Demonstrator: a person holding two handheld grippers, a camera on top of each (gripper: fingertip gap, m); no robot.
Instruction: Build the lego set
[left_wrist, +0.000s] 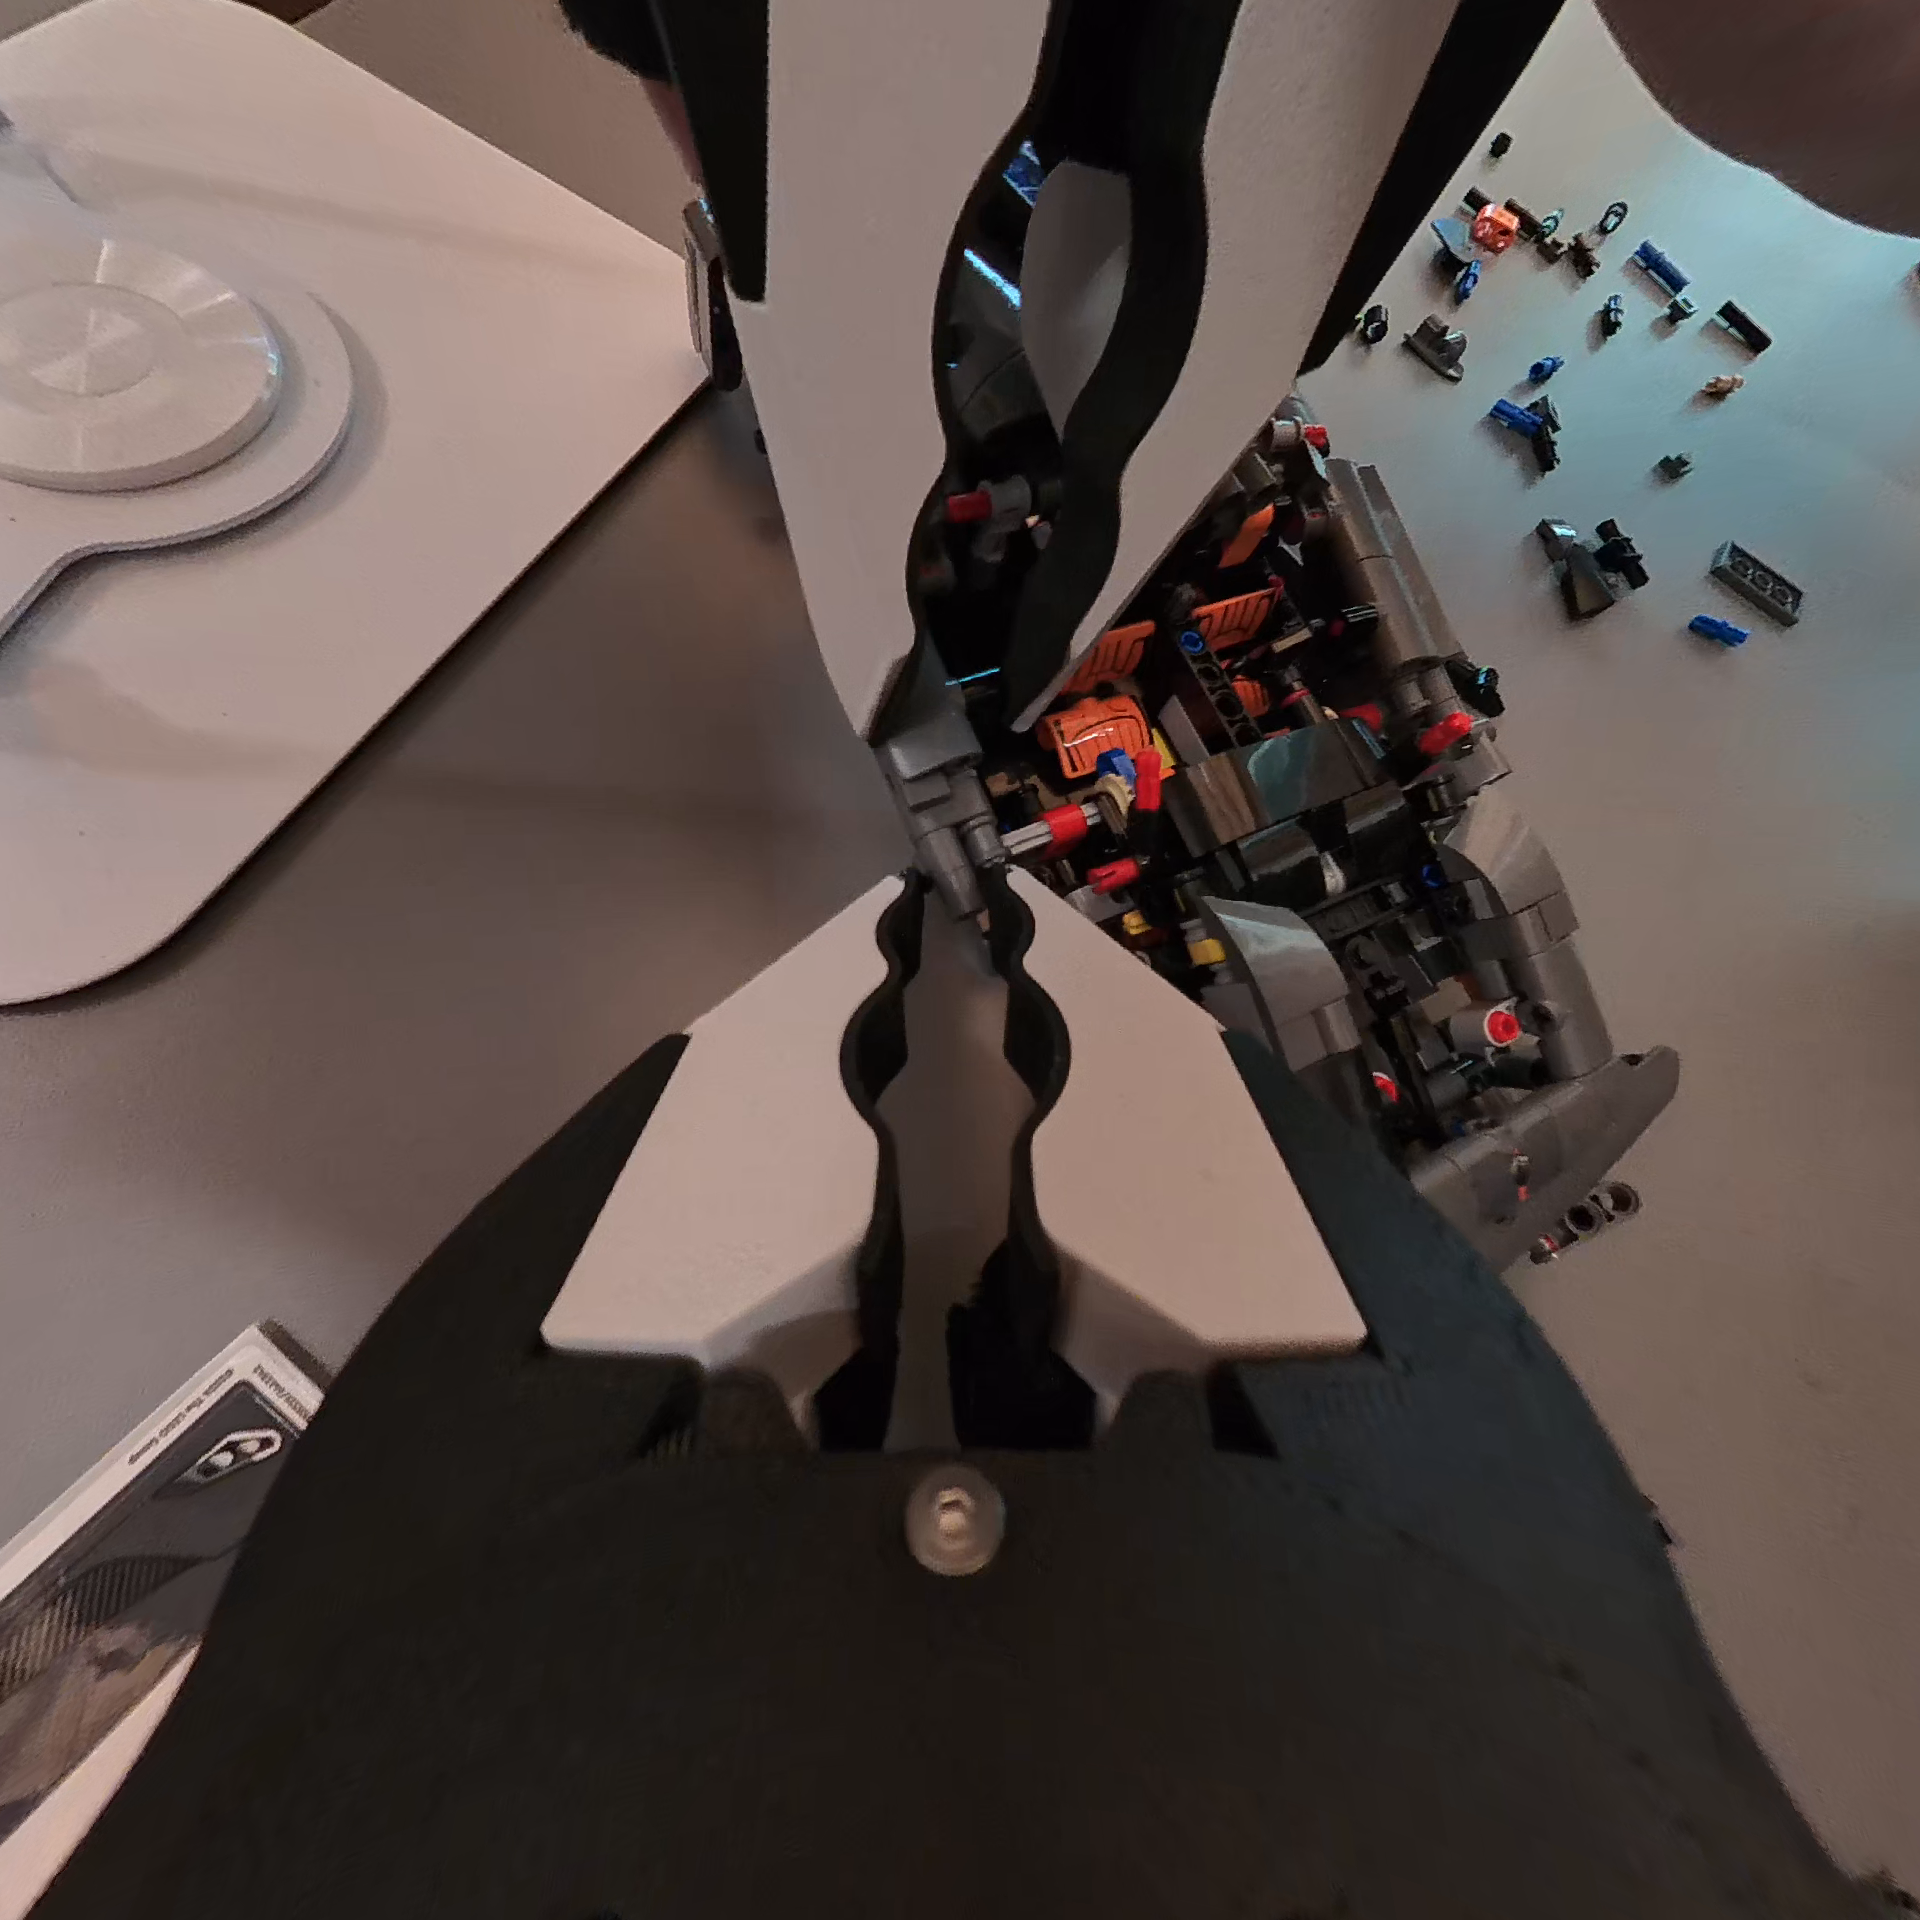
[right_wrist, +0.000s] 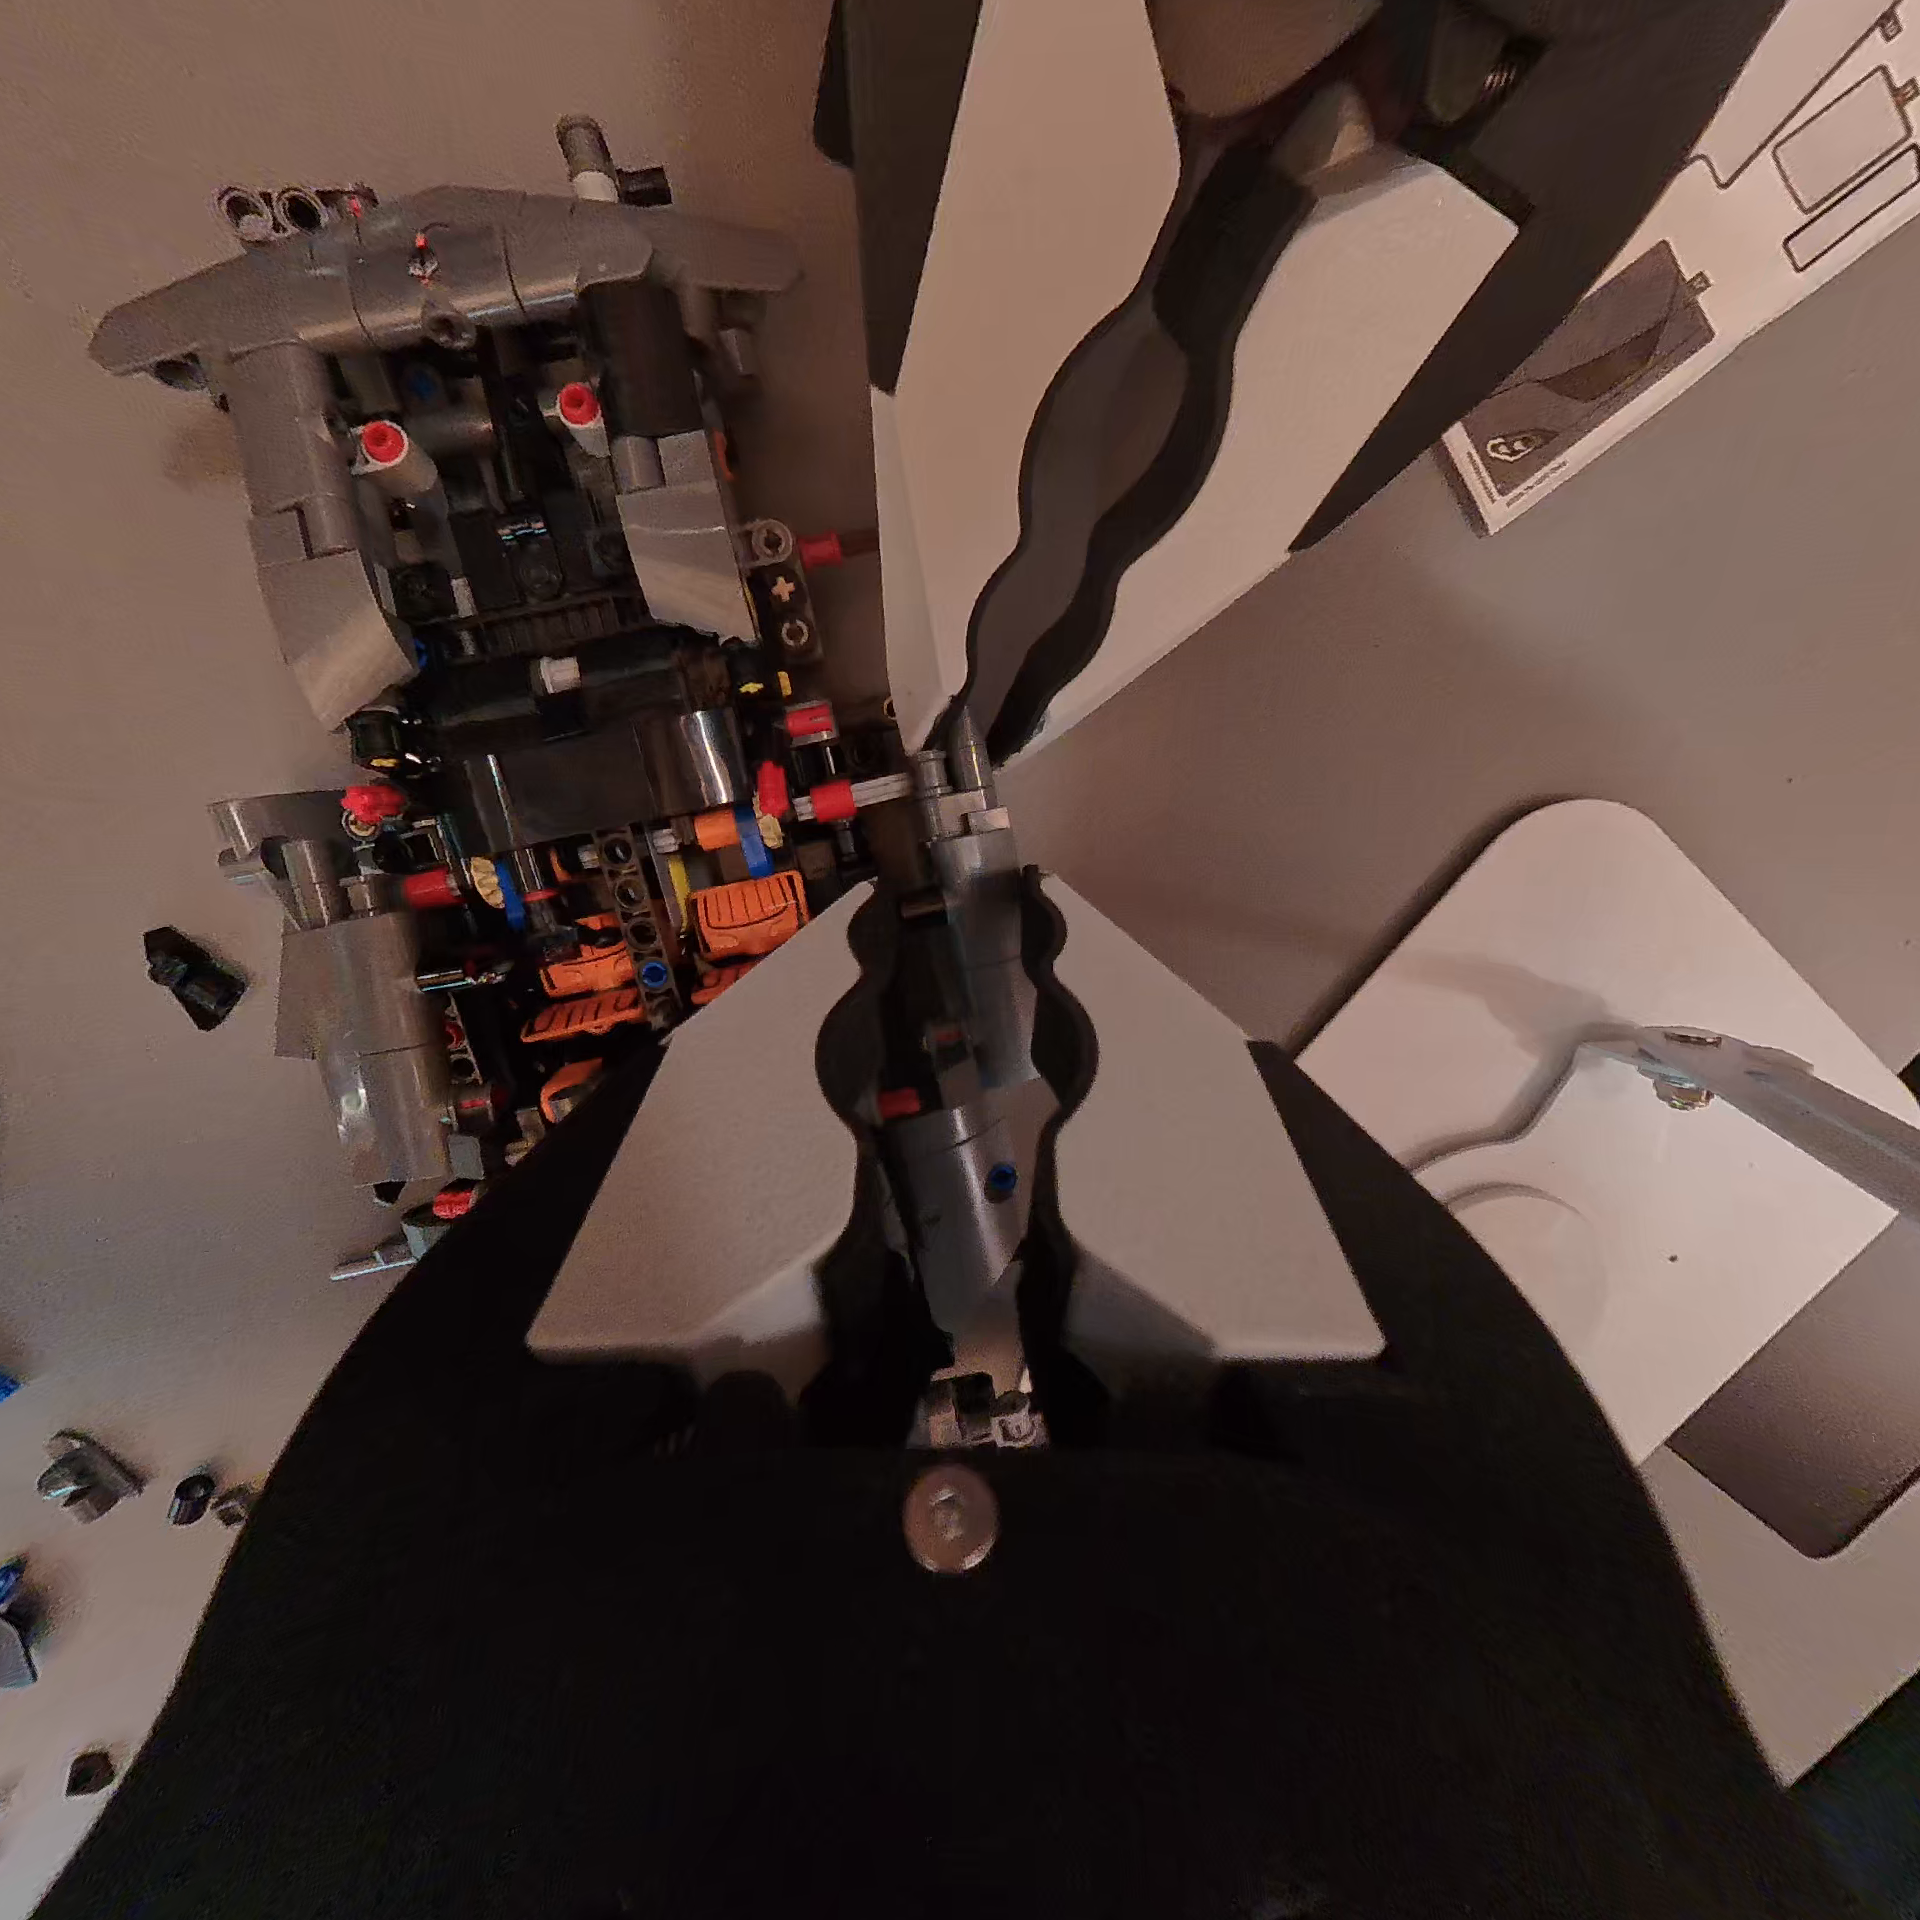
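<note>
A grey, black and orange lego vehicle model (left_wrist: 1351, 831) lies on the table, and also shows in the right wrist view (right_wrist: 499, 623). My left gripper (left_wrist: 954, 902) is shut on a small grey connector piece (left_wrist: 948, 821) at the end of a thin axle on the model's side. It enters the right wrist view (right_wrist: 971, 727) from the top. My right gripper (right_wrist: 951, 899) is shut on a long grey side section (right_wrist: 971, 997) of the model, which runs back between its fingers. It comes down from the top of the left wrist view (left_wrist: 961, 696), tip to tip with the left gripper.
Several loose small lego pieces (left_wrist: 1558, 416) lie on the table beyond the model, with more at the lower left of the right wrist view (right_wrist: 94, 1475). A white stand base (left_wrist: 208, 520) (right_wrist: 1558, 1039) and an instruction booklet (left_wrist: 125, 1538) (right_wrist: 1662, 312) lie nearby.
</note>
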